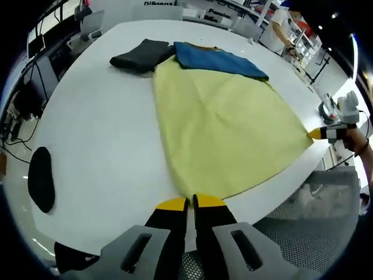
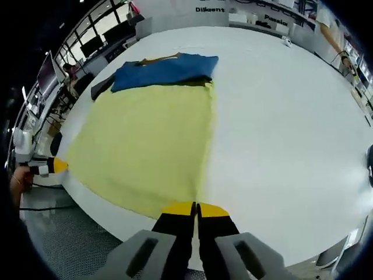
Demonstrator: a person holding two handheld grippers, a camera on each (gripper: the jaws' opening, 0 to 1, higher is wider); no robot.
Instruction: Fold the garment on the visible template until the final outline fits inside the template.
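The yellow garment (image 1: 224,131) lies flat on the white worktop (image 1: 105,146), stretching away from both grippers toward the blue cloth (image 1: 218,60) — left gripper (image 1: 192,203) and right gripper (image 2: 195,208) each pinch a near corner, fingers closed on the hem.
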